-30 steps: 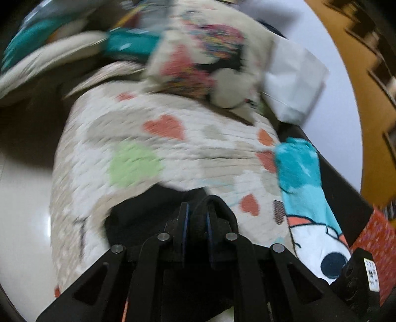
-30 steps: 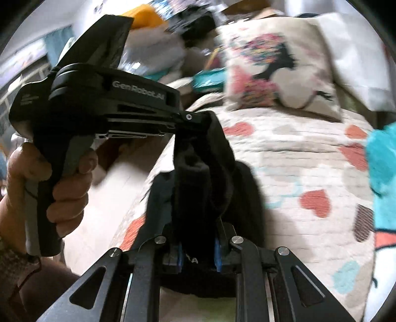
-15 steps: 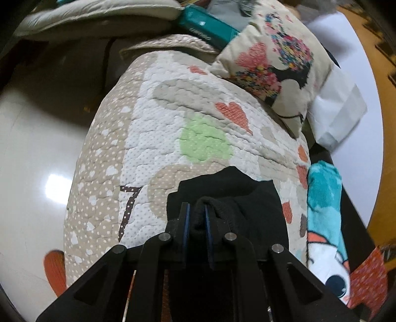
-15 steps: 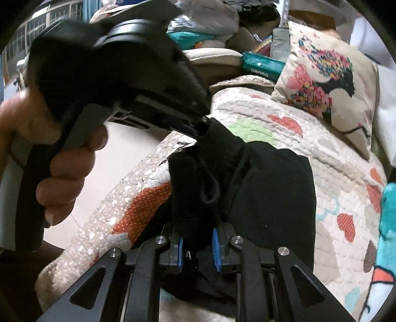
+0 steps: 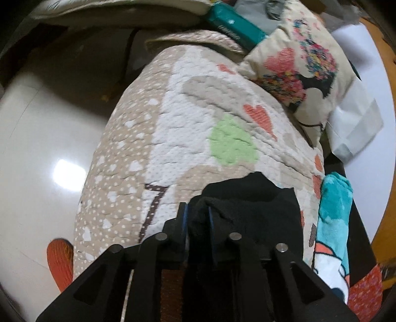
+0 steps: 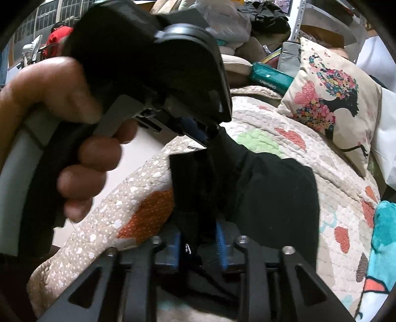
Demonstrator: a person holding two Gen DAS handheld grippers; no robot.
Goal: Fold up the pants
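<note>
Black pants [image 5: 250, 205] lie bunched on a quilted bed cover with hearts [image 5: 198, 128]. My left gripper [image 5: 197, 218] is shut on a fold of the black cloth near the bed's near edge. In the right wrist view the pants [image 6: 272, 193] spread over the quilt [image 6: 284, 148]. My right gripper [image 6: 199, 237] is shut on another bunched fold of them. The left gripper's body and the hand holding it [image 6: 81, 138] fill the upper left of that view, its tip pinching the cloth just above my right fingers.
A printed cushion [image 5: 304, 64] and a teal box [image 5: 235, 27] lie at the bed's far end. A turquoise blanket [image 5: 334, 215] lies on the right. A glossy floor [image 5: 37, 161] is to the left of the bed. Piled clutter [image 6: 247, 22] stands behind.
Both grippers moved with the pants toward the bed's near left edge. The black cloth now lies lower and more spread on the quilt. The left gripper came closer to the right one.
</note>
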